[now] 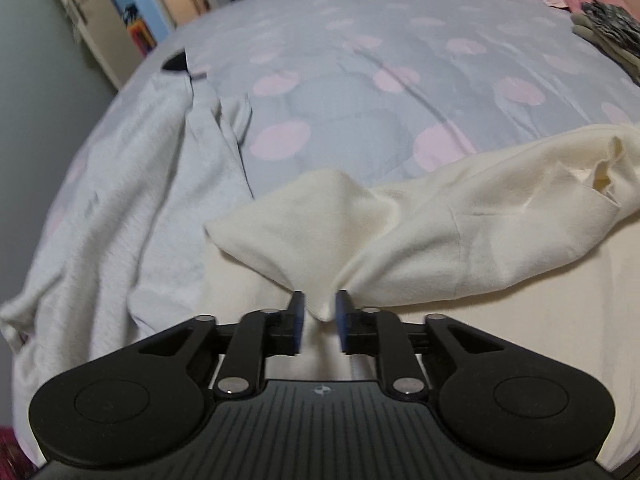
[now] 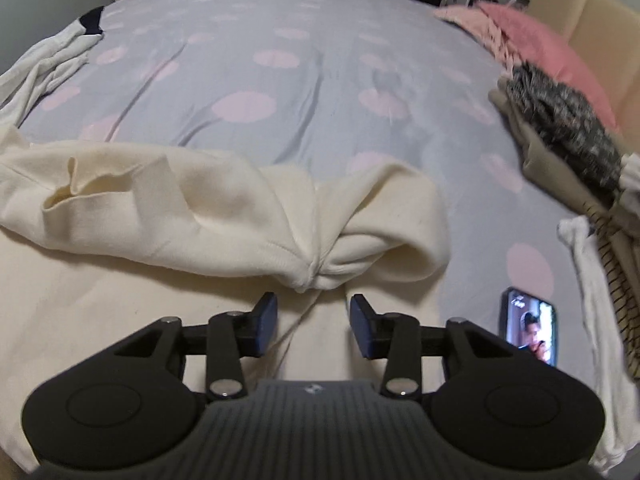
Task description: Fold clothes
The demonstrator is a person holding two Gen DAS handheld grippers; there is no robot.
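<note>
Matt, seemingly knitted cream garment

1. Two grippers working: left gripper, right gripper.
2. One cream garment up front.
3. One white garment at the left.
4. One pile of clothes.
5. One phone.
6. One pink pillow.

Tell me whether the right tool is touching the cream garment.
Apart. The right wrist view shows the right tool open, with both fingertips short of the bunched fold of the cream garment and flat cloth visible between them.
</note>
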